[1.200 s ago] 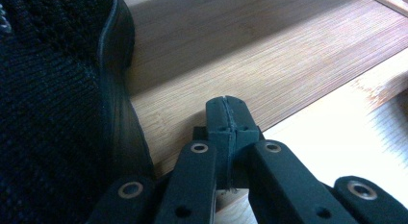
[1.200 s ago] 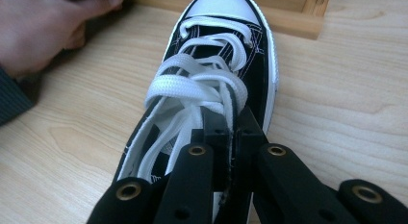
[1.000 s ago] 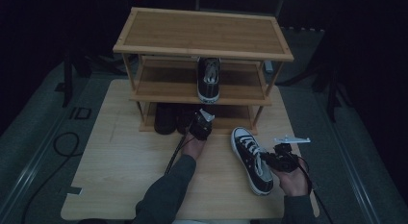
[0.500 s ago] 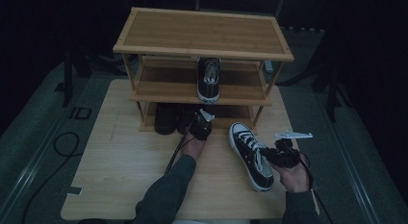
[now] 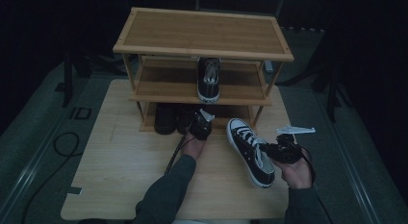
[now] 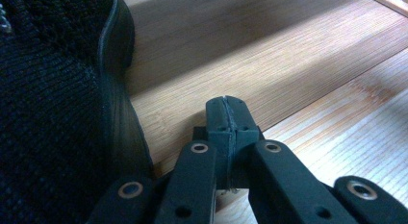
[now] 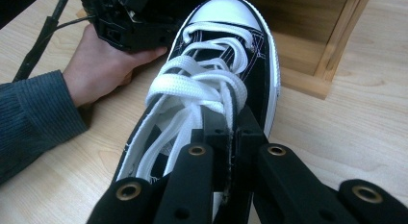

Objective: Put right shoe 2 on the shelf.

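A black high-top sneaker (image 5: 250,152) with white laces and toe cap hangs just above the table, toe toward the rack. My right gripper (image 5: 270,150) is shut on its upper near the tongue; in the right gripper view the jaws (image 7: 230,123) pinch the fabric beside the laces of the sneaker (image 7: 216,65). My left gripper (image 5: 199,125) sits at the front of the rack's bottom shelf, shut with nothing in it. In the left gripper view its tips (image 6: 226,106) meet over the shelf board, next to a black knit shoe (image 6: 53,89).
The three-tier wooden shoe rack (image 5: 202,51) stands at the back of the table (image 5: 120,176). A matching sneaker (image 5: 209,80) sits on the middle shelf, heel outward. Dark shoes (image 5: 166,118) occupy the bottom shelf's left half. The rack's right leg (image 7: 337,41) is close to the held sneaker.
My right gripper has risen a little with the sneaker, carrying it slightly toward the rack. The left gripper has stayed where it was.
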Available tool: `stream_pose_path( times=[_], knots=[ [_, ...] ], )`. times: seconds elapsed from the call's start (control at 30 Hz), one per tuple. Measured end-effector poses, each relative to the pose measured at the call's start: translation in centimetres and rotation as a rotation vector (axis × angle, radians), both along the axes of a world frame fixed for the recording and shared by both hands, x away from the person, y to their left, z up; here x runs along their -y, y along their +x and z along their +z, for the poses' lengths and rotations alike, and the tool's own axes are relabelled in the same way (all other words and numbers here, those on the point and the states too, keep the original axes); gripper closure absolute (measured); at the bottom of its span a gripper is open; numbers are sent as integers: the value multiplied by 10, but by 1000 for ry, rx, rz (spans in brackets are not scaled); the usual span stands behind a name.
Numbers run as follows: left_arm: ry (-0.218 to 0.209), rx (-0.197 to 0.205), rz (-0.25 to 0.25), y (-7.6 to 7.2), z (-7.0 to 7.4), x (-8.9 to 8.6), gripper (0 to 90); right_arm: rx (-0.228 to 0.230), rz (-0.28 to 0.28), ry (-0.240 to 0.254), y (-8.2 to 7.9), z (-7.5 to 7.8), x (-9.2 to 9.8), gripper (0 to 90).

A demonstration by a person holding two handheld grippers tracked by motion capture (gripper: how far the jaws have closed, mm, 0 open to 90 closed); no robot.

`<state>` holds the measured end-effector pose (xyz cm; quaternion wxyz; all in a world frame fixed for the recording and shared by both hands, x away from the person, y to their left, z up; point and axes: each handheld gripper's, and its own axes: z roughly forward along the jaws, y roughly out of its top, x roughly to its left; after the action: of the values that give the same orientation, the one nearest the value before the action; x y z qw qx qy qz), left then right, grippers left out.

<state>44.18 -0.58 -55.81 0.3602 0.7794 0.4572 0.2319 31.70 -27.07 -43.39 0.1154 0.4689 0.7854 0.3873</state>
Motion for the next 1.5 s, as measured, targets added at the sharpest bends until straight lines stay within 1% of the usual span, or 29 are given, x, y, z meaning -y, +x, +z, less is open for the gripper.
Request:
stream_pose_path(
  times=[0.2, 0.43, 0.67, 0.8, 0.87, 1.3, 1.5],
  knots=[
    [0, 0, 0, 0, 0, 0, 900, 4, 20, 17, 0, 9, 0, 880],
    [0, 0, 0, 0, 0, 0, 900, 12, 50, 26, 0, 18, 0, 880],
    [-2, 0, 1, 0, 0, 0, 900, 22, 72, 18, 1, 27, -1, 880],
    [-12, 4, 8, 0, 0, 1, 900, 27, 84, 16, 1, 32, -2, 880],
    [-6, 1, 3, 0, 0, 0, 900, 28, 91, 16, 1, 35, -2, 880],
    [-6, 1, 3, 0, 0, 0, 900, 34, 145, 28, 3, 50, -3, 880],
    [-11, 3, 6, 0, 0, 0, 900, 45, 170, 19, 3, 59, -5, 880]
  ],
)
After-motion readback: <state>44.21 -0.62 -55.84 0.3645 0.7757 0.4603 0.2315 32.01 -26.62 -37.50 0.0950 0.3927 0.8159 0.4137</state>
